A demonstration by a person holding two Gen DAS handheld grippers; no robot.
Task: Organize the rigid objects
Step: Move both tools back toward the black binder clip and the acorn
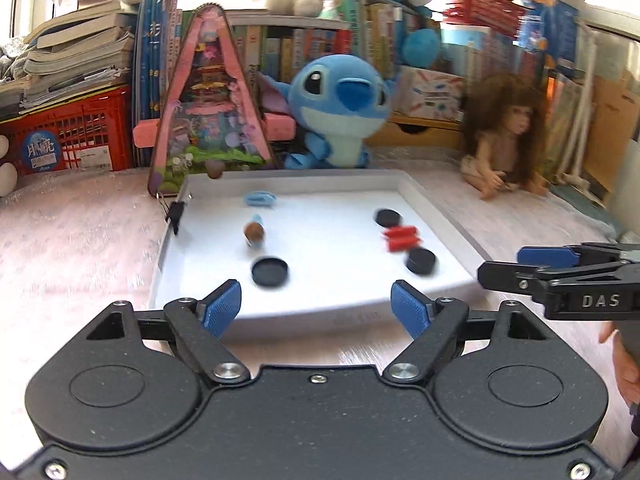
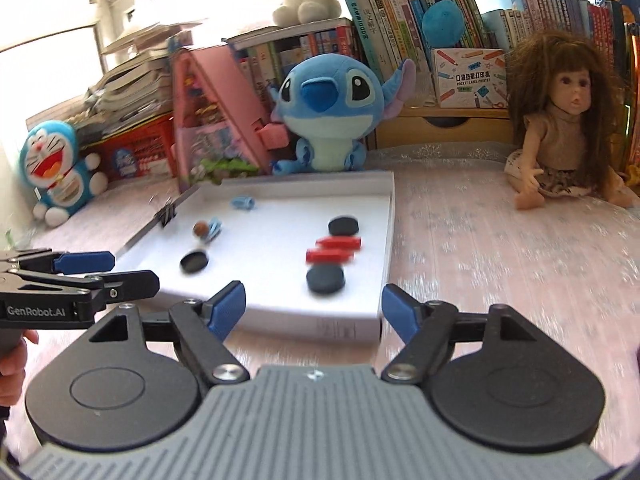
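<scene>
Left gripper (image 1: pixel 316 308): jaws spread, empty, at tray's near edge.
Right gripper (image 2: pixel 314 306): jaws spread, empty, at tray's near right corner.
White tray (image 2: pixel 352 322): holds three black discs (image 2: pixel 325 279), two red blocks (image 2: pixel 330 255) near right edge.
Binder clip (image 2: pixel 167 214): on left rim.

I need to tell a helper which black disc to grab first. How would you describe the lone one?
Find the white tray in front of the blue plush. Three black discs lie inside; two flank the red pieces. The lone disc lies near the left front, beside no red.

Pink table (image 2: pixel 500 248) w/ white tray (image 2: pixel 280 312), doll (image 2: pixel 560 152), plushies.
</scene>
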